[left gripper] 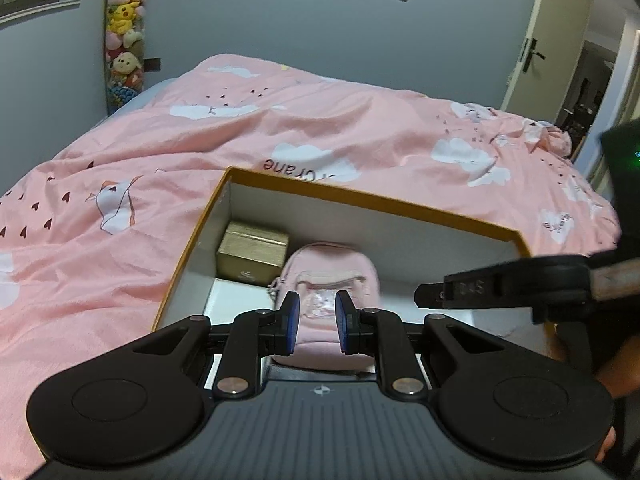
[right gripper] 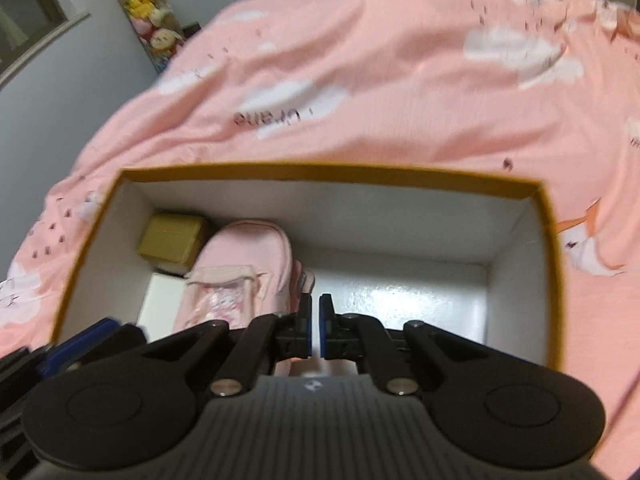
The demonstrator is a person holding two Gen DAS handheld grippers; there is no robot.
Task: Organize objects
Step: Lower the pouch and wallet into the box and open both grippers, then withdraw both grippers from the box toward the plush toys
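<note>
Bedding first: the pink quilt [left gripper: 320,128] fills the upper and left parts of both views, and I see no loose items lying on it in either one. On it, centre frame, sits the open orange-rimmed box [left gripper: 376,196] with white inner walls. Its right half, as the right wrist view shows, is bare floor.

Contents next. The pink mini backpack [left gripper: 328,276] lies in the box left of centre, its top toward the far wall. The gold box [left gripper: 253,252] stands in the far left corner, just beside the backpack; whether the two touch I cannot tell. A white flat item [right gripper: 160,300] lies under or beside them at lower left, too hidden to identify.

Progress, as I judge it: two items are stowed, and nothing left to collect shows in these views, so the packing step looks near complete or between items.

Grippers last. The left gripper [left gripper: 316,322] shows a narrow gap between its blue pads [left gripper: 291,320]; the backpack appears behind that gap, but I see nothing pinched, and I read the pads as nearly closed and empty. The right gripper [right gripper: 315,326] has its pads all but together over the box floor, just right of the backpack, holding nothing. In the left view it enters from the right edge above the box.
</note>
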